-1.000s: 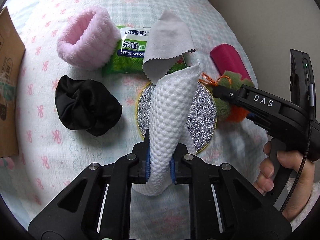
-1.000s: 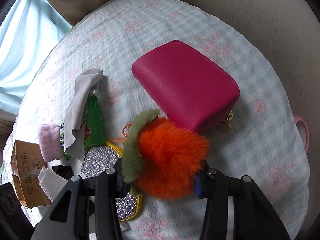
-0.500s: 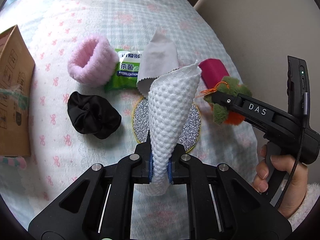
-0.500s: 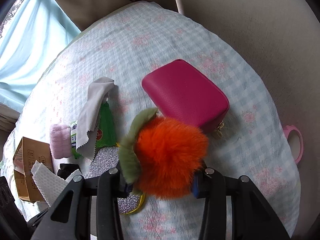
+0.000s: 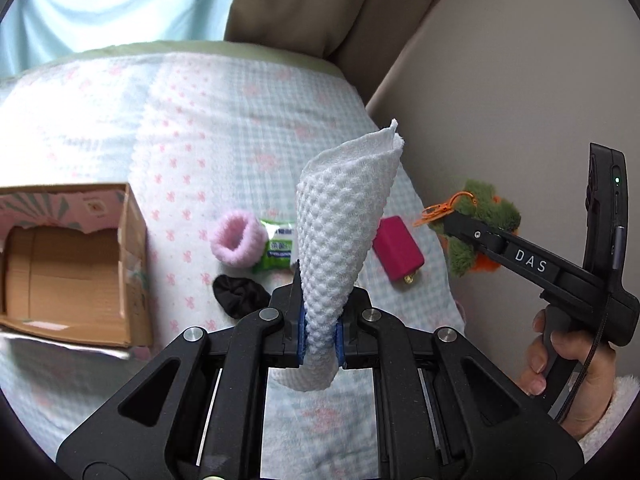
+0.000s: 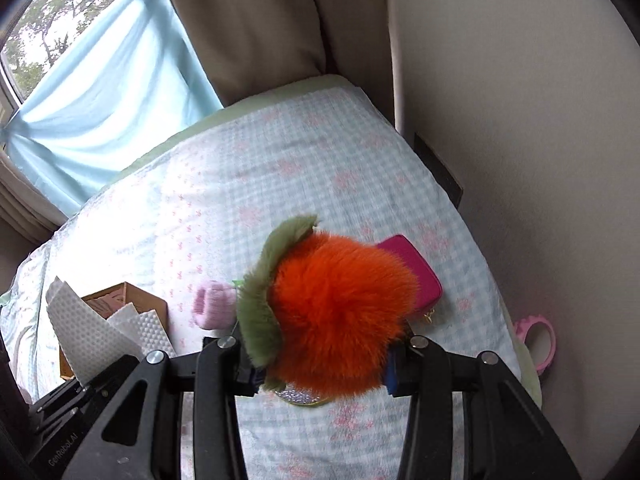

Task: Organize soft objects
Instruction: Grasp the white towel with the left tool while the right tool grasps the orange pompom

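Observation:
My left gripper [image 5: 320, 338] is shut on a white waffle cloth [image 5: 340, 232] and holds it upright, high above the bed. The cloth also shows in the right wrist view [image 6: 92, 336]. My right gripper [image 6: 320, 372] is shut on an orange fluffy pom-pom with green leaves [image 6: 336, 312], also raised; it shows in the left wrist view [image 5: 480, 236]. On the bed lie a pink fluffy band [image 5: 238, 238], a black scrunchie [image 5: 240, 294], a green wipes packet [image 5: 278, 250] and a magenta pouch [image 5: 398, 254]. An open cardboard box [image 5: 68, 264] stands at the left.
The bed has a light checked cover with pink bows [image 5: 224, 128]. A beige wall [image 5: 520, 100] runs along its right edge. A curtain [image 6: 108, 92] hangs behind. A pink ring [image 6: 538, 340] lies by the wall. A glitter disc [image 6: 304, 398] peeks from under the pom-pom.
Both grippers have risen well above the bed with their loads. The left view has swung so the cardboard box now shows open at the left.

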